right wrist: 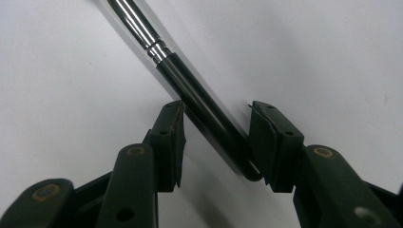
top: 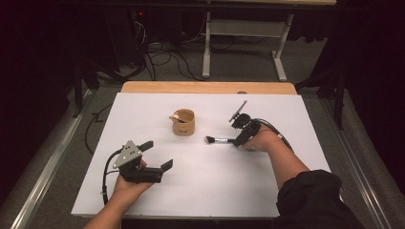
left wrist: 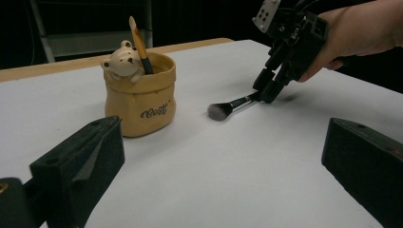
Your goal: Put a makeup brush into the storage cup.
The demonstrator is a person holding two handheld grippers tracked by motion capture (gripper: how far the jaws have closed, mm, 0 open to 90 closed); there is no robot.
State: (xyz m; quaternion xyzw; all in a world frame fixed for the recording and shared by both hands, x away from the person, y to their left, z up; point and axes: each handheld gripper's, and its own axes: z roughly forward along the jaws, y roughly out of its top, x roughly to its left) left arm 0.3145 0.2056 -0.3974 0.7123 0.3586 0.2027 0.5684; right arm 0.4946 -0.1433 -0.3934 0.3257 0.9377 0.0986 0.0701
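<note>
Right gripper (right wrist: 216,142) straddles brush (left wrist: 233,105) handle, pads touching, grip unclear. Bristles cut off in right gripper view. Left gripper (top: 155,155) released, empty. Second brush's bristles hidden inside cup (top: 184,125).

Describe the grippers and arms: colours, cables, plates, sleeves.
Both grippers are black with two blocky jaws. The left gripper carries a grey three-cornered plate and a black cable; the right gripper has the same plate and a black cable. Left forearm bare; right arm wears a dark pushed-up sleeve.
</note>
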